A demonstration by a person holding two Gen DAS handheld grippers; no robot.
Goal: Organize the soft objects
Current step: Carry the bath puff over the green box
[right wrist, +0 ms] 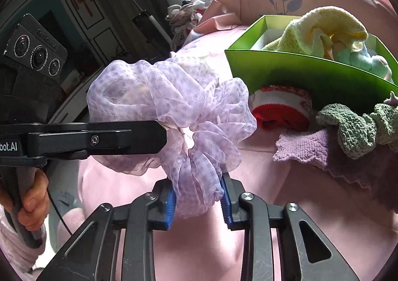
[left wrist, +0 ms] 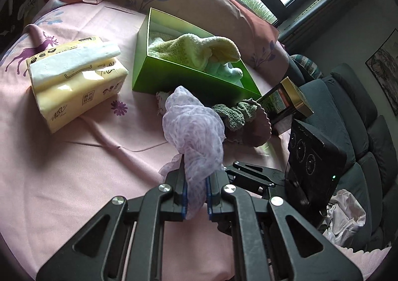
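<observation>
— What do we have at the centre of things?

— A sheer lilac scrunchie (right wrist: 174, 106), lifted off the pink bedsheet (left wrist: 74, 156), and we grip it from both sides at once. Our left claw (left wrist: 195, 196) is squeezed nearly shut, its blue pads (left wrist: 184, 196) pinching a thin fold of the fabric. In the right wrist view that same claw comes in from the left as a black bar, its tip buried in the ruffles.

— And the right claw (right wrist: 199, 203)?

— It stands narrow, though wider than the left, with a bunched lobe of the scrunchie between its blue pads (right wrist: 171, 206). The fabric fills the gap and touches both pads, so we call it a hold.

— What lies around it?

— Just beyond are a grey-green knitted scrunchie (right wrist: 358, 129) resting on a mauve knitted cloth (right wrist: 306, 149), and a red and white piece (right wrist: 281, 109) against the wall of a green box (right wrist: 298, 74). In the box we see a yellow towel (left wrist: 194, 49) and something pale blue (left wrist: 228, 72). Left of the box, a yellow pack of tissues (left wrist: 74, 86) lies on the sheet. A pink pillow (left wrist: 199, 2) sits behind the box. A hand (right wrist: 29, 203) grips the left handle.
</observation>
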